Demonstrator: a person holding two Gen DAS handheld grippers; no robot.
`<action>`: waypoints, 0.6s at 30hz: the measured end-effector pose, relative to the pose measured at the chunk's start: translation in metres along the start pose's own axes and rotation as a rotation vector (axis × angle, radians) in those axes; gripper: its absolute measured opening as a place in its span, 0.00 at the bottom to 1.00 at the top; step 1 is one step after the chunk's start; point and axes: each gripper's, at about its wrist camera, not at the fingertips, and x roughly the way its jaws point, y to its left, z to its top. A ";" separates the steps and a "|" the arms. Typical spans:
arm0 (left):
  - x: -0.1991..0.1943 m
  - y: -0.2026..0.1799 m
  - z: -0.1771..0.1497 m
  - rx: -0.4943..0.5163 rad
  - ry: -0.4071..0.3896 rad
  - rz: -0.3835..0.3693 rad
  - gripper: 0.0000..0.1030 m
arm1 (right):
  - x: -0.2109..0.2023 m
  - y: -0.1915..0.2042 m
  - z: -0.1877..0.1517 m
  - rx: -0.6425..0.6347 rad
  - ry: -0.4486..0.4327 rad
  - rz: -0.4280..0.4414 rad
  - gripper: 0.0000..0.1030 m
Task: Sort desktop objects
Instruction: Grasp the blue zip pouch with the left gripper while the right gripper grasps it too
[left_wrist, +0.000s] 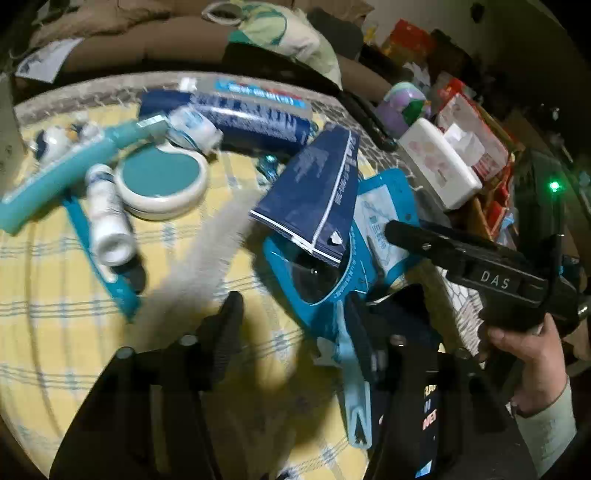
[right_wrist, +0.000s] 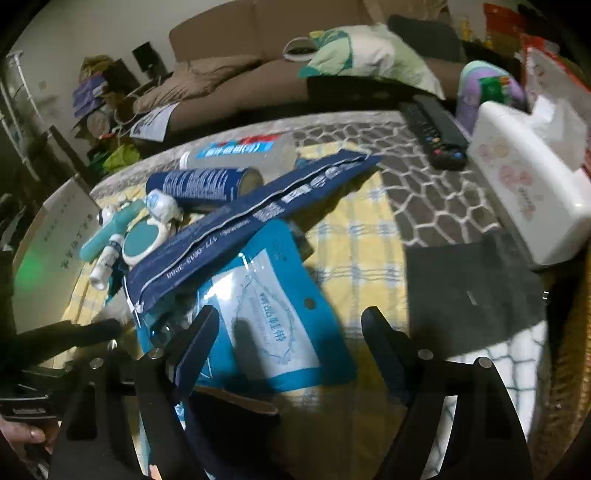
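Hovering low over the teal packet (right_wrist: 280, 314), both grippers (left_wrist: 291, 325) (right_wrist: 291, 339) gape apart.

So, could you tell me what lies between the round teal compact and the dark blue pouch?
In the left wrist view, only bare yellow checked cloth separates the round teal compact from the dark blue pouch.

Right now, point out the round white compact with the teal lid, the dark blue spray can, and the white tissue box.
Round white compact (left_wrist: 161, 176), left wrist view, teal lid centre.
Dark blue spray can (right_wrist: 201, 183), right wrist view, mid-body.
White tissue box (right_wrist: 524, 192), right wrist view, top face.
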 end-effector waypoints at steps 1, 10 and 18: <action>0.004 0.000 0.000 -0.001 0.009 -0.007 0.38 | 0.005 0.000 -0.001 0.000 0.019 0.029 0.64; -0.015 -0.005 -0.002 -0.037 -0.015 -0.091 0.15 | -0.014 0.023 0.001 0.004 -0.004 0.142 0.27; -0.116 -0.009 -0.025 -0.064 -0.118 -0.199 0.14 | -0.100 0.073 0.011 -0.034 -0.112 0.237 0.27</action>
